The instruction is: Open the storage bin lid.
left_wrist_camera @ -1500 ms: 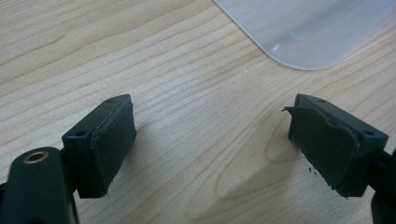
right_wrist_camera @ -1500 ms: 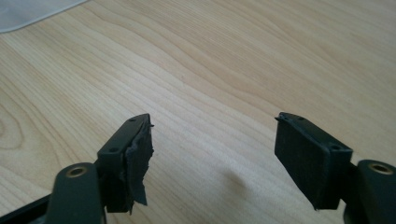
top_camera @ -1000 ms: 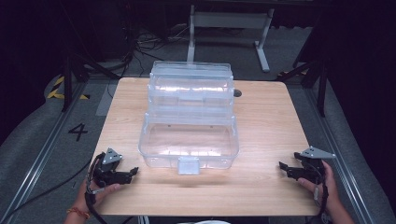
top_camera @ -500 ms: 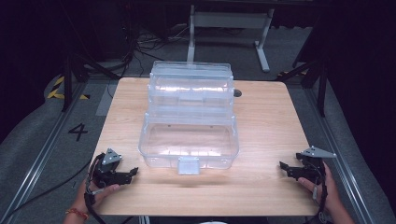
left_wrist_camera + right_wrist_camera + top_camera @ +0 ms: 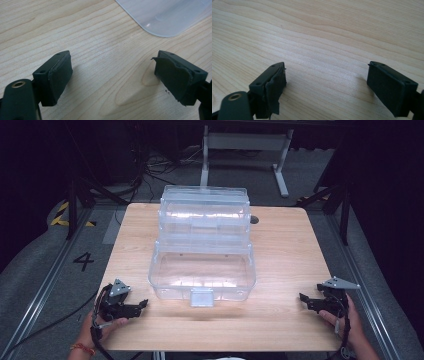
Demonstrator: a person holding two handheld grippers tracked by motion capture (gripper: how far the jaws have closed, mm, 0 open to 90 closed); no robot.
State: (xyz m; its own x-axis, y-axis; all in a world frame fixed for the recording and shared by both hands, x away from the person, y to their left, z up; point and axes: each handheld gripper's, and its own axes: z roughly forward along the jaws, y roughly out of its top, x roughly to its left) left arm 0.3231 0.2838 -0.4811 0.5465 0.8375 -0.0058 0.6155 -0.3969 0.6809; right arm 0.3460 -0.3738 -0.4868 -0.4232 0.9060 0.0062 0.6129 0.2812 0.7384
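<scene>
- Clear plastic makes up the tiered storage box (image 5: 202, 250), which stands at the middle of the pale wooden table (image 5: 285, 245), its lid tilted up at the far side and its small front latch tab facing the person.
- The left gripper (image 5: 137, 305) rests on the table near the box's front left corner, just apart from it, held in the person's left hand (image 5: 102, 325).
- The right gripper (image 5: 306, 299) sits by the table's right front edge, well apart from the box, with the right hand (image 5: 345, 320) behind it.
- In the high view both grippers are too small to judge how their jaws stand.
- The left gripper view settles it: the two black pads (image 5: 58, 76) stand wide apart with bare wood grain between them, gripping nothing.
- That view also shows a rounded corner of the clear box at the top right, ahead of the jaws and untouched.
- The right gripper view shows its black pads (image 5: 274, 85) equally spread over bare wood, holding nothing; the left pad's rubber facing looks torn at the edge.
</scene>
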